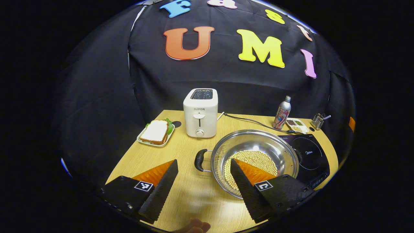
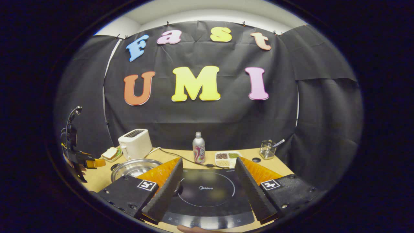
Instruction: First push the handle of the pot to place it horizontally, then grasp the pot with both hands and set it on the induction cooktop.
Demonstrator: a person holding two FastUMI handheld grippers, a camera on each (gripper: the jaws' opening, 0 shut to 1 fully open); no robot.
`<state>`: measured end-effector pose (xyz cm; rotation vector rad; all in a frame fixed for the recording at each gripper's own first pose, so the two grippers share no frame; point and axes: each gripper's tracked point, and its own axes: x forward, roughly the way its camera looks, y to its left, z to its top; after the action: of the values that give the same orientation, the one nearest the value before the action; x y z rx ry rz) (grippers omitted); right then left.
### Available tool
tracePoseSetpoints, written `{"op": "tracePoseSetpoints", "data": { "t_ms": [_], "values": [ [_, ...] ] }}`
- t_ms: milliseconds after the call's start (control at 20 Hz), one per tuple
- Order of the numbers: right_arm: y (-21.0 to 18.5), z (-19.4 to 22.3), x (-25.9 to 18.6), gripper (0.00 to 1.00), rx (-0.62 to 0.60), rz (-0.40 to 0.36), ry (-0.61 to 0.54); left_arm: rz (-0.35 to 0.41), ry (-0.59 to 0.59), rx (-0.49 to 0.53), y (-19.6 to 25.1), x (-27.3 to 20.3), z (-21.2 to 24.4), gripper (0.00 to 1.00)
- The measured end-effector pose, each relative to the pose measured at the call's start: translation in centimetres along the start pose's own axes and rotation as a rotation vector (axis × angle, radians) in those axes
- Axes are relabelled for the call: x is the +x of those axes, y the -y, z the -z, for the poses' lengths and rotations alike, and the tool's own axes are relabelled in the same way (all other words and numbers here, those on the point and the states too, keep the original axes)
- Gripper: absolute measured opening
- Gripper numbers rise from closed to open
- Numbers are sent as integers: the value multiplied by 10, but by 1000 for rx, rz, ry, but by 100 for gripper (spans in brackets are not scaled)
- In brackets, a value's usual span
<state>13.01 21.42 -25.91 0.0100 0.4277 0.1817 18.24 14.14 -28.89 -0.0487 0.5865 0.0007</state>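
As seen from the left gripper view: one white toaster [image 1: 200, 112] at upper centre, one sandwich plate [image 1: 156, 132] to its left, one bottle [image 1: 282, 113] and a snack tray [image 1: 297, 124] at right. Steel pot [image 1: 255, 158], centre right, holding pale beans, black handle [image 1: 199, 160] pointing frame-left, touching the induction cooktop [image 1: 307, 153]. Left gripper [image 1: 204, 173] spread wide, grasping nothing.

From the right gripper view: cooktop [image 2: 207, 194] bottom centre, pot [image 2: 132, 168] lower left. Right gripper [image 2: 208, 181] released, empty.
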Motion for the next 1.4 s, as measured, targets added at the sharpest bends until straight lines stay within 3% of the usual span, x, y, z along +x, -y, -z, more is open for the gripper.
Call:
{"op": "tracePoseSetpoints", "data": {
  "t_ms": [450,750,800,850,900,1100,1150,1200,1250,1300,1400],
  "values": [
    [-67,91,77,100,22,-92,-273,72,11,3,15,29,4,97],
    [-83,129,114,99,28,-73,-374,24,-80,27,1,72,29,97],
    [-87,134,116,99,31,-74,-382,11,-93,33,-3,78,33,87],
    [-89,139,119,100,40,-72,-387,6,-100,36,-5,84,36,97],
    [-92,142,123,100,46,-67,-391,8,-102,39,-5,89,37,97],
    [-97,160,130,100,60,-72,-435,13,-126,63,-5,99,44,87],
    [-102,164,131,92,75,-94,-448,22,-125,66,-4,100,43,83],
    [-106,168,131,94,76,-106,-464,36,-132,66,-1,102,45,81],
    [-104,164,132,91,75,-103,-448,41,-132,74,0,104,45,85],
    [-105,167,134,82,65,-110,-462,46,-136,87,0,107,46,74],
    [-103,168,135,81,45,-105,-463,53,-164,98,0,111,50,65]
  ]
}}
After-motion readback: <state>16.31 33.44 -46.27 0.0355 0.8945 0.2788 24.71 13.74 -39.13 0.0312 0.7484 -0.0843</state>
